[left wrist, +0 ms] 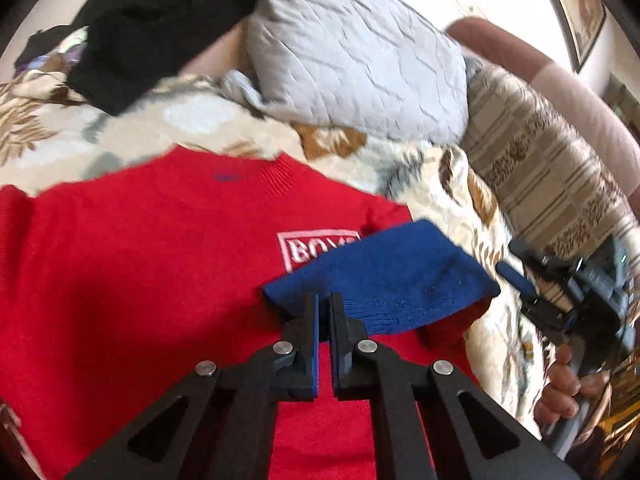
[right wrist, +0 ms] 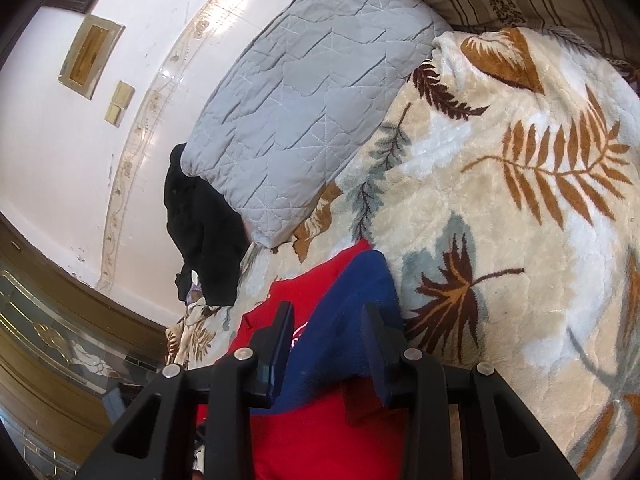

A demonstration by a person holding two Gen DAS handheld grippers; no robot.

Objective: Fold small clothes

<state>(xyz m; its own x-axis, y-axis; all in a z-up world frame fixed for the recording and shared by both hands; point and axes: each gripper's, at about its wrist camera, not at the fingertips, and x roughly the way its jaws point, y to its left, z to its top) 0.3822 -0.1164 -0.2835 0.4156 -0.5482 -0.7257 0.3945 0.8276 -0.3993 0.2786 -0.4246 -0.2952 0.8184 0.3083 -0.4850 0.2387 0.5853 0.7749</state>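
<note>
A: Looking along the left wrist view, what does the left gripper (left wrist: pixel 324 300) have?

B: Its jaws are nearly pressed together, pinching the near edge of the blue cuff (left wrist: pixel 384 280). That cuff is folded over the red sweater (left wrist: pixel 140 260), which lies flat on the leaf-print blanket (left wrist: pixel 448 184). The right gripper (left wrist: pixel 516 280) is off to the side over the blanket.

A: And the right wrist view?

B: The right gripper (right wrist: pixel 328 320) has its jaws spread, straddling the blue cuff (right wrist: pixel 344 320) without gripping it. Behind, a grey quilted pillow (right wrist: pixel 304 100) rests beside a black garment (right wrist: pixel 204 232).
</note>
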